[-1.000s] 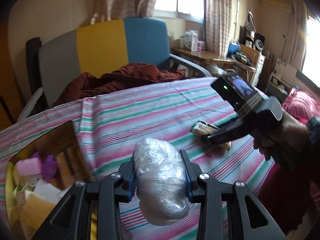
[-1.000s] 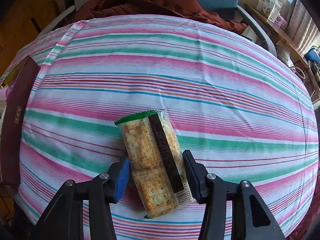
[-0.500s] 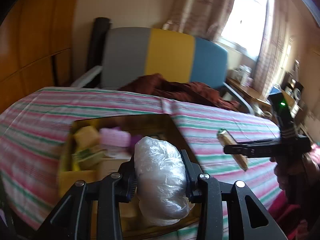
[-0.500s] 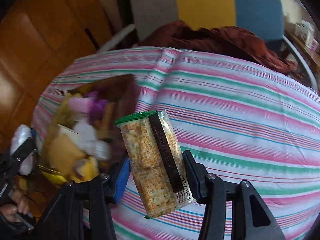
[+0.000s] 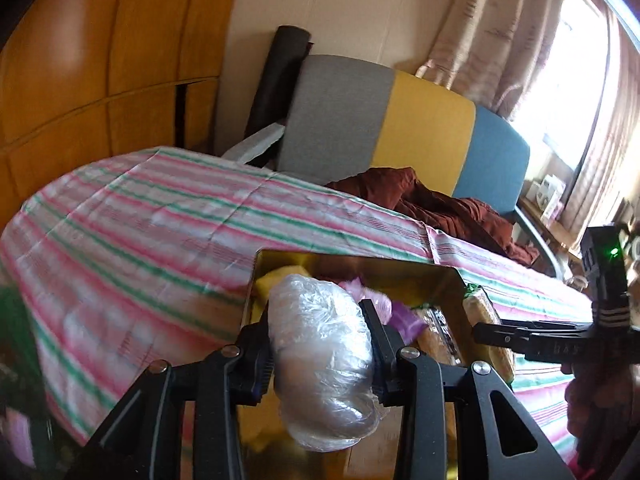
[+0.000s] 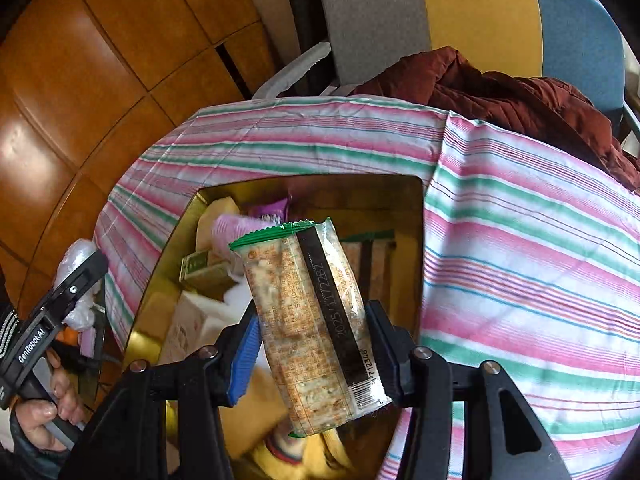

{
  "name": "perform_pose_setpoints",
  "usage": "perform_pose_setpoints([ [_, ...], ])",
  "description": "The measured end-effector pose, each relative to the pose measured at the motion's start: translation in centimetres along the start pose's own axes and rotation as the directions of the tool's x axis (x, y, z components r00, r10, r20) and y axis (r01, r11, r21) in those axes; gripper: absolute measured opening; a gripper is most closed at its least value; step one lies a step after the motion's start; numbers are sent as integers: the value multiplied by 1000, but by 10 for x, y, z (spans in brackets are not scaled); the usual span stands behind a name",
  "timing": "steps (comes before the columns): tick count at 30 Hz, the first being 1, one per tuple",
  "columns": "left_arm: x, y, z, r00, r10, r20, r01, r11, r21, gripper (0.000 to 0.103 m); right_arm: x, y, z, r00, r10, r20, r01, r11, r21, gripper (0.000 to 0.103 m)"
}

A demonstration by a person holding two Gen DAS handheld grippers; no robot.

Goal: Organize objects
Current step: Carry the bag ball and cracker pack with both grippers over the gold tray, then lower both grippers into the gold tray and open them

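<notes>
My left gripper [image 5: 320, 352] is shut on a clear plastic-wrapped bundle [image 5: 322, 364] and holds it above the near edge of a gold tin box [image 5: 360, 261]. My right gripper [image 6: 310, 344] is shut on a long snack packet [image 6: 310, 320] with a green end and a dark strip, held over the same gold tin box [image 6: 408, 200]. The box holds several small packets and boxes. The right gripper also shows at the right of the left wrist view [image 5: 480, 330]; the left gripper shows at the left of the right wrist view [image 6: 94, 264].
The box sits on a pink, green and white striped cloth [image 5: 160, 232] over the table. A grey, yellow and blue chair [image 5: 400, 132] with a dark red garment [image 5: 440, 208] stands behind. Wooden panels [image 6: 100, 60] lie to the left.
Both grippers have swung left with their loads. The right gripper and its packet now hang over the tin box. The left gripper's bundle is closer over the box's near edge.
</notes>
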State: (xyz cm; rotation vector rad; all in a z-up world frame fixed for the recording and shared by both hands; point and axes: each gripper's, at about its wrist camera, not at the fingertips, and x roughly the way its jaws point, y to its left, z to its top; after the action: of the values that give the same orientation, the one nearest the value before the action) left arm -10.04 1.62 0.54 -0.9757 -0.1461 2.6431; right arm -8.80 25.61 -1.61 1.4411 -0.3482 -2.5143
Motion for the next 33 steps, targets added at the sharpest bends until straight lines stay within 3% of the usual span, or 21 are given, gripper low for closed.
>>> perform_pose_setpoints([
  [7,62,-16,3,992,-16,-125,19,1000,17,43,25,1,13,1000,-18,-7,18,1000,20,52],
  [9,71,-21,0,987,-37,-157,40,999,14,49,32,-1,14,1000,-22,-19,23,999,35,53],
  [11,76,-26,-5,985,-34,-170,38,999,25,62,37,-3,12,1000,-14,-26,15,999,49,53],
  [14,71,-31,-9,987,-48,-154,55,998,38,68,39,-6,9,1000,-8,-25,9,998,58,53],
  [19,62,-31,-12,989,-48,-140,53,998,33,68,38,-8,3,1000,-3,-23,4,998,61,53],
  [29,32,-29,-12,996,22,-85,-19,999,33,73,41,6,-4,996,79,-50,-78,997,26,53],
  [33,11,-30,-13,998,54,-39,-52,997,49,76,33,15,-8,998,61,-26,-61,998,-2,53],
])
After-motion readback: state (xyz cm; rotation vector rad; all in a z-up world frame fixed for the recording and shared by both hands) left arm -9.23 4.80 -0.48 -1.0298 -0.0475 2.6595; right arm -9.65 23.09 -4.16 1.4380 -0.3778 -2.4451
